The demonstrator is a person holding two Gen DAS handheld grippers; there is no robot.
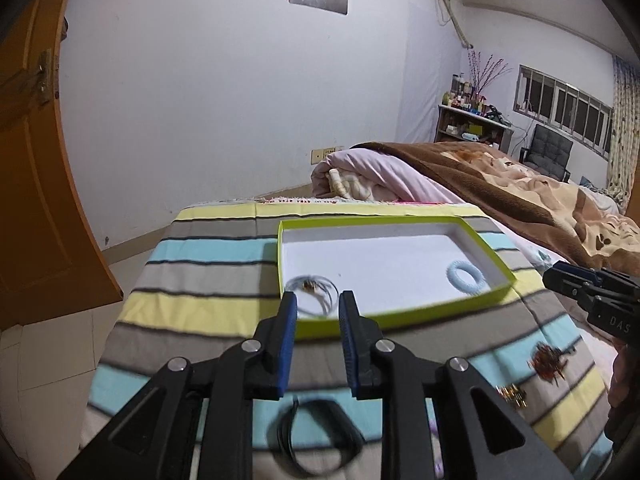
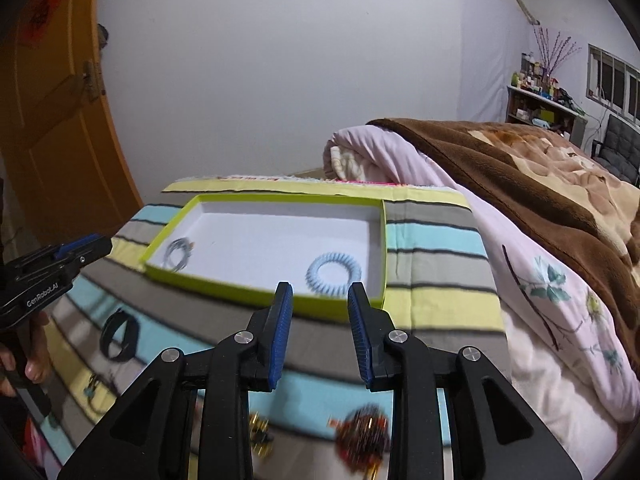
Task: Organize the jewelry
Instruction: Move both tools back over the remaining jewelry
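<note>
**Both grippers empty above the tray, loose pieces waiting on the bed**

The left gripper (image 1: pixel 318 304) stood with its jaws parted and nothing between them; the right gripper (image 2: pixel 320 296) was likewise spread and empty. The green-rimmed tray (image 2: pixel 264 296) lay on the striped cloth (image 1: pixel 192 280) covering the bed. Inside it, the pale blue coil ring (image 2: pixel 334 273) sat toward 5 o'clock and a thin silvery bracelet (image 2: pixel 179 255) toward 8 o'clock, seen from the right wrist.

Outside the tray, the black band (image 2: pixel 120 336) lay at 8 o'clock from it, with a reddish beaded piece (image 2: pixel 362 434) and small gold pieces (image 2: pixel 260 432) close below the right gripper. These were blurred, so their exact form was uncertain.

The likely risk: the soft, yielding cloth could let the jaws pinch fabric with a small piece, dragging the cloth and shifting the tray. The beaded piece might also snag or slip out of a shallow grasp.
</note>
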